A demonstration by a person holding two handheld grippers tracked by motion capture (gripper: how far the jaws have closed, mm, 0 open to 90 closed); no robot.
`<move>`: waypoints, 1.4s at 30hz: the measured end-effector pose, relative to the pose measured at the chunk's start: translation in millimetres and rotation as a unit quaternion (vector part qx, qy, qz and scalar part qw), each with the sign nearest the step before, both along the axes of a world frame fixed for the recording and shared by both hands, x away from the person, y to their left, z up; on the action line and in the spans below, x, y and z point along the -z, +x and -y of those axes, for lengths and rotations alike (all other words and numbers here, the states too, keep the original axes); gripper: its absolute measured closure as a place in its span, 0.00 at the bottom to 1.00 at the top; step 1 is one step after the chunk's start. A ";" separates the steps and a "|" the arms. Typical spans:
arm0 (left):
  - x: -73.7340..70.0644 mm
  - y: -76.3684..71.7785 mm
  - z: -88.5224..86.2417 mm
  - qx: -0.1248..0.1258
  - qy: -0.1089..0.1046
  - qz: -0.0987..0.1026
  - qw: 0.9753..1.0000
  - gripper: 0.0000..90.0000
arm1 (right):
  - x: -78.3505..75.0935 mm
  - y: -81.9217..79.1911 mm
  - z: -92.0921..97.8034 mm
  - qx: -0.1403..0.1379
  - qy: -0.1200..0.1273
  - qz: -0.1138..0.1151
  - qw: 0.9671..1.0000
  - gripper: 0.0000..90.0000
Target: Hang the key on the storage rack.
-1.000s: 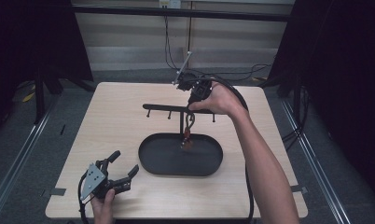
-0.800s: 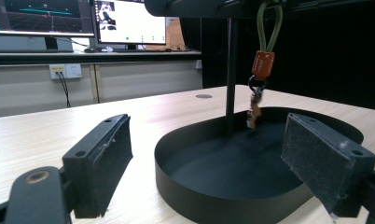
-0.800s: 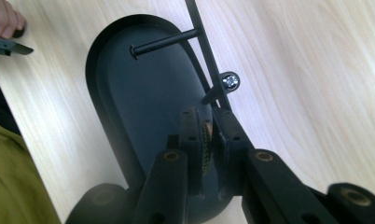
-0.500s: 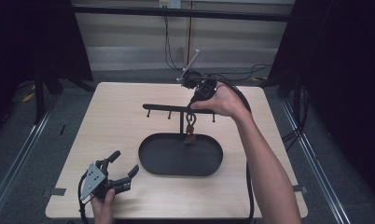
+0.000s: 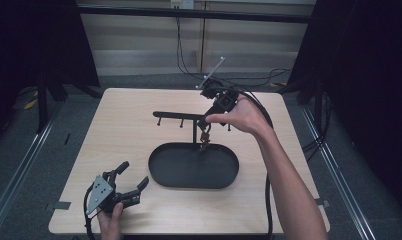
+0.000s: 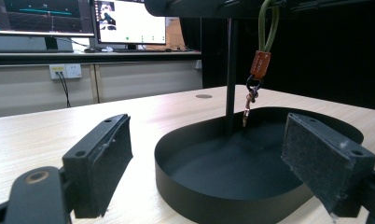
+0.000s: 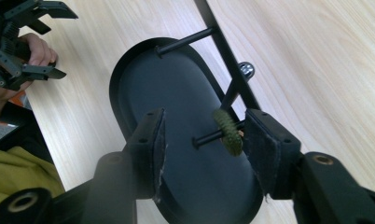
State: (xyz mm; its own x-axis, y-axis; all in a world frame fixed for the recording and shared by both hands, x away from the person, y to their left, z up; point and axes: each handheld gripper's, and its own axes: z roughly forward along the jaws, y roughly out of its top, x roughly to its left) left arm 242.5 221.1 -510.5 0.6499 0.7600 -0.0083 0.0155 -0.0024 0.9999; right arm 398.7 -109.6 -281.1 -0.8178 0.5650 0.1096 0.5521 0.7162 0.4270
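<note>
The black stand (image 5: 189, 117) rises from its oval tray (image 5: 161, 176) at the surface's centre. The keyring loop (image 7: 227, 131) hangs on a peg at 3 o'clock of the post, so my right claw (image 7: 202, 135) gapes around it; my left claw (image 5: 131, 185) idles agape at 7 o'clock

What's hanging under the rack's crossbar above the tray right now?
A keychain hangs by its green loop from a peg, dangling over the tray. The crossbar hides the loop's top from the left gripper view.
</note>
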 end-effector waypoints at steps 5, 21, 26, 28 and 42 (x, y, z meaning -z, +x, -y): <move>0.0 0.1 -0.1 0.000 0.001 0.001 1.000 0.17 | 3.4 -9.4 2.1 0.006 0.003 0.010 1.000 0.53; -0.1 0.0 -0.1 0.001 0.000 -0.001 1.000 0.17 | 19.8 -49.2 17.6 0.019 0.031 0.031 0.999 0.49; -0.2 0.1 -0.5 0.001 0.004 0.000 1.000 0.17 | 29.0 -65.2 26.8 0.029 0.078 0.039 0.996 0.50; -0.1 0.0 -0.4 0.001 0.003 -0.001 1.000 0.17 | 38.6 -73.1 28.9 0.041 0.085 0.058 0.994 0.49; -0.1 -0.1 -0.1 0.000 0.001 -0.001 1.000 0.17 | 89.7 -101.1 44.0 0.076 0.191 0.125 0.971 0.47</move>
